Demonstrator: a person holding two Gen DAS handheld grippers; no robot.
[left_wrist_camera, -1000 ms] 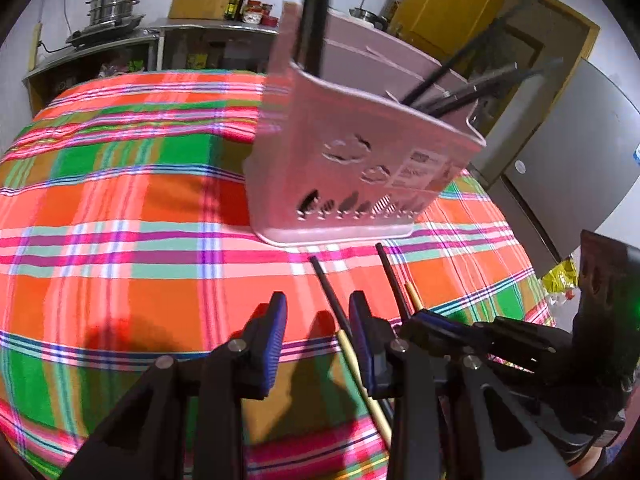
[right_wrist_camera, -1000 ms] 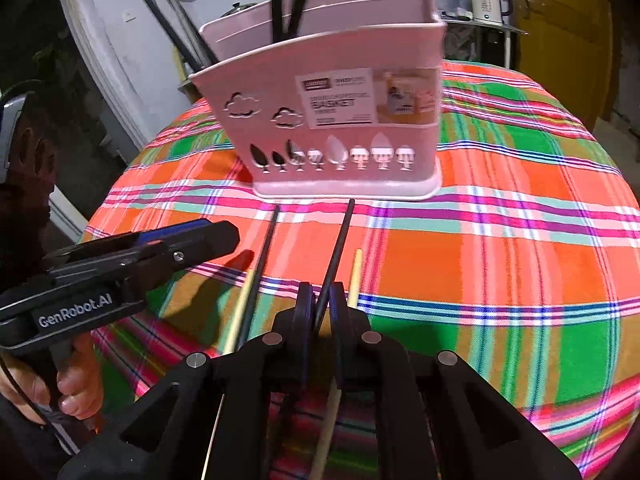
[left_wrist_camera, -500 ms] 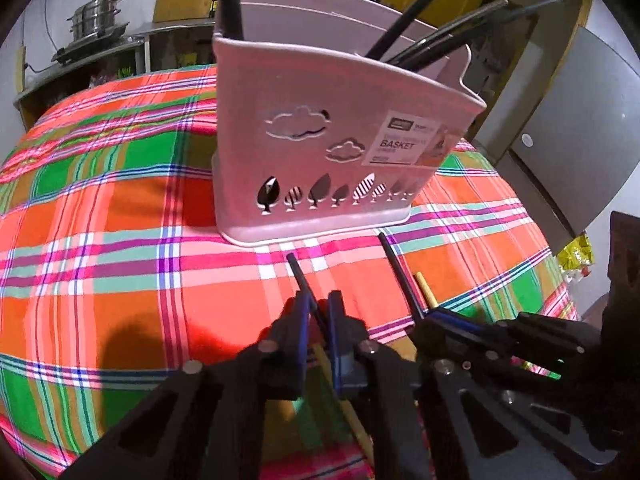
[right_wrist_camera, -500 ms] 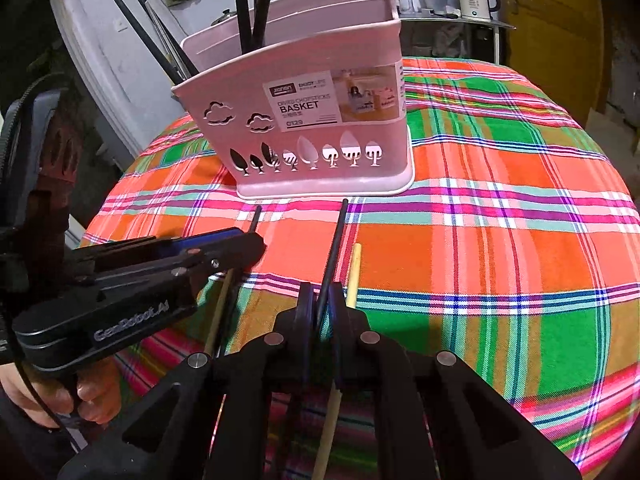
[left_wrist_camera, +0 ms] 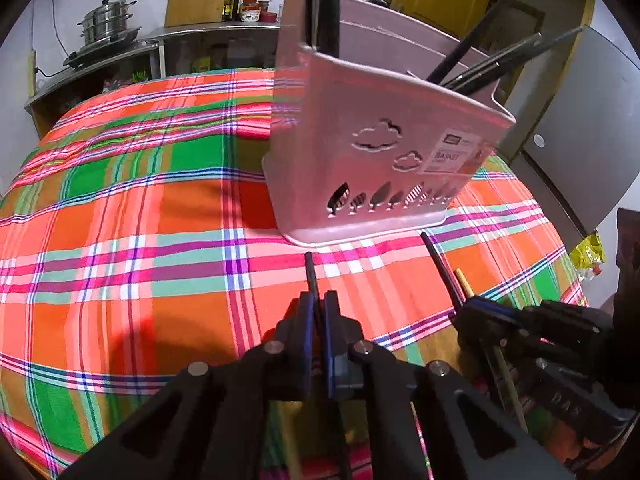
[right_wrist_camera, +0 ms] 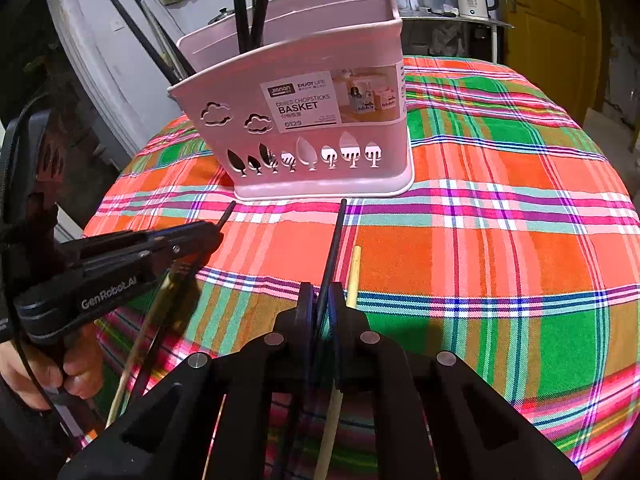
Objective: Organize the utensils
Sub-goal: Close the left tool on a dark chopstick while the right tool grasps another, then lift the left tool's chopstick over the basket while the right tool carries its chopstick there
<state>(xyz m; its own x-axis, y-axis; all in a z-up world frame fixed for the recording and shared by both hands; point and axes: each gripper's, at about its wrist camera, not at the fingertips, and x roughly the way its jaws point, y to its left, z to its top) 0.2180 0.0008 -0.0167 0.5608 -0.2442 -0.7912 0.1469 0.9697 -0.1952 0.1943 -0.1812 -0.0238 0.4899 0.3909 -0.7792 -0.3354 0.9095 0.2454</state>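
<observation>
Left gripper (left_wrist_camera: 316, 316) now clamped on black chopstick (left_wrist_camera: 311, 276), right gripper (right_wrist_camera: 321, 308) pinching another; pink basket (right_wrist_camera: 320, 140) holds dark chopsticks

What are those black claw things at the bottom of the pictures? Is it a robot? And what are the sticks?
No robot: a person holds a pinching tool in each hand, with a camera on each, so each picture looks along one tool. The left tool is shut on a black chopstick. The right tool is shut on another black chopstick. A light wooden chopstick lies beside it on the plaid tablecloth. Behind stands a pink chopstick basket already holding several dark chopsticks.
</observation>
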